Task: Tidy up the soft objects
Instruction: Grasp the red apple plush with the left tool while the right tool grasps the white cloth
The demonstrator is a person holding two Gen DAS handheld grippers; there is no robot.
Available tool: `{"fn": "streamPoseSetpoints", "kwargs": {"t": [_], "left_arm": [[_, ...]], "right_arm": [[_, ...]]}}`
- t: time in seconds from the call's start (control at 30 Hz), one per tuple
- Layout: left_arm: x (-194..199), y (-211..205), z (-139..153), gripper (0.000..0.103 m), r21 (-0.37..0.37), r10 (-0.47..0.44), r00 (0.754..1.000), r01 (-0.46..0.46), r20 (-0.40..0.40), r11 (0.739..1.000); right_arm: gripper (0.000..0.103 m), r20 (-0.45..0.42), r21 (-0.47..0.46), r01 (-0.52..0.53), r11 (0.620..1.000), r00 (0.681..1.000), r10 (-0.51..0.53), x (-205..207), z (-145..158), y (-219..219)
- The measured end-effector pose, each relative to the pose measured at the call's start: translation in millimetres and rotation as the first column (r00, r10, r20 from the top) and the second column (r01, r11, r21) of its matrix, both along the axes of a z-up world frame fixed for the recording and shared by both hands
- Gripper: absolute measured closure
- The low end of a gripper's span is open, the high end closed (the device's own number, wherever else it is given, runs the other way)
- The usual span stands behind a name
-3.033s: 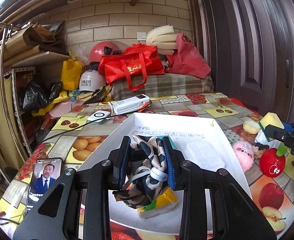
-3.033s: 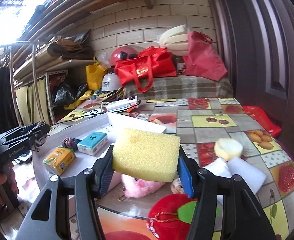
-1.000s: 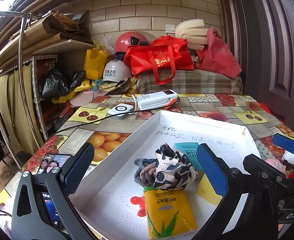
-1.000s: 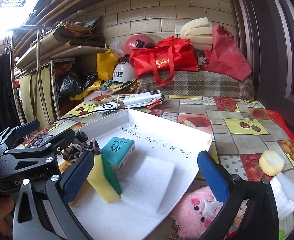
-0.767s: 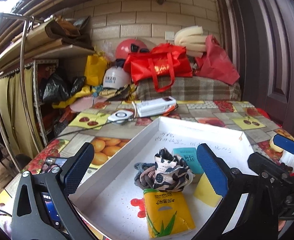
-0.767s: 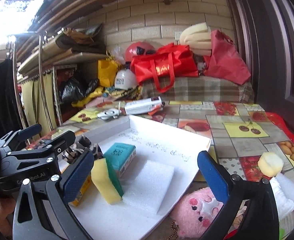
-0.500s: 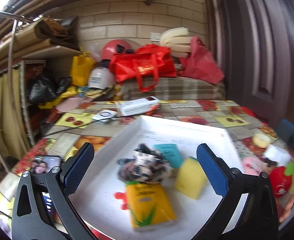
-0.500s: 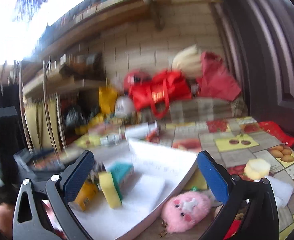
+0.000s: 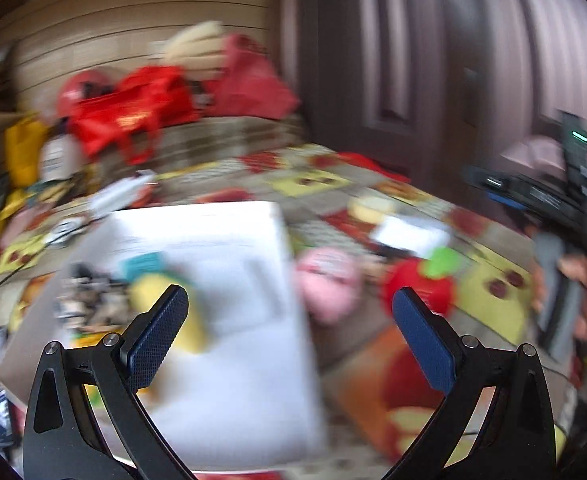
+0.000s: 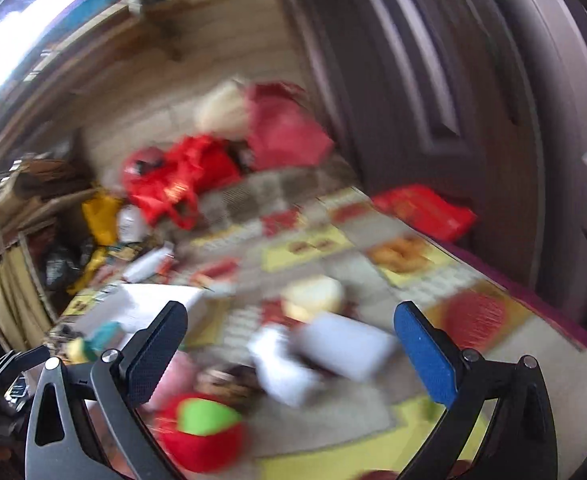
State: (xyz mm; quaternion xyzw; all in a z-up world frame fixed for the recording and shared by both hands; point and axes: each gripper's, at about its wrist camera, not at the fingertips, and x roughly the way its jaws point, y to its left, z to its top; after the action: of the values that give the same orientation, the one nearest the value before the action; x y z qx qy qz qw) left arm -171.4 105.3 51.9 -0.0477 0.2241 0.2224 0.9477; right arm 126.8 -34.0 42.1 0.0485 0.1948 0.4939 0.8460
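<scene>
Both views are blurred. The left tongs (image 9: 289, 312) and right tongs (image 10: 291, 328) gape wide, holding nothing. A pink plush toy (image 9: 327, 282) and a red apple toy (image 9: 417, 288) lie on the surface (image 9: 489, 280) beside the white tray (image 9: 249, 360).

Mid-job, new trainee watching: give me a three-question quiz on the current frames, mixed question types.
1. True or false: the left gripper holds the yellow sponge.
2. Which lies outside the white tray? A) teal packet B) pink plush C) yellow sponge
3. Fill in: the right gripper is ____, with nothing between its fingers.

Key: 1 false, it is open and empty; 2 B; 3 open.
</scene>
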Motion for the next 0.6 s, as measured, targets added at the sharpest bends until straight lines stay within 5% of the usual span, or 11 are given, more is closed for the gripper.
{"fn": "streamPoseSetpoints", "kwargs": {"t": [0.2,0.33,0.43,0.53,0.6], "left_arm": [[76,-28,-13,0.0,-0.075,-0.101,0.982,0.09,-0.16,0.993],[116,-33,-24,0.001,-0.131,-0.146,0.961,0.118,-0.233,0.984],[131,-33,-30,0.021,-0.149,-0.157,0.952,0.121,-0.263,0.981],[130,-26,-34,0.034,-0.195,-0.175,0.948,0.126,-0.264,0.973],[126,-19,-32,0.037,-0.216,-0.159,0.957,0.106,-0.242,0.971]], "right_arm": [[0.0,-0.062,-0.072,0.046,0.996,0.997,-0.05,36,-8,-15],[0.0,-0.11,-0.119,-0.042,0.992,0.994,0.029,41,-16,-10],[0.007,-0.072,-0.166,-0.138,0.976,0.989,0.127,28,-16,6],[0.021,-0.017,-0.235,-0.205,0.95,0.978,0.207,14,-18,31],[0.051,-0.027,-0.279,-0.232,0.932,0.972,0.234,13,-22,50]]}}
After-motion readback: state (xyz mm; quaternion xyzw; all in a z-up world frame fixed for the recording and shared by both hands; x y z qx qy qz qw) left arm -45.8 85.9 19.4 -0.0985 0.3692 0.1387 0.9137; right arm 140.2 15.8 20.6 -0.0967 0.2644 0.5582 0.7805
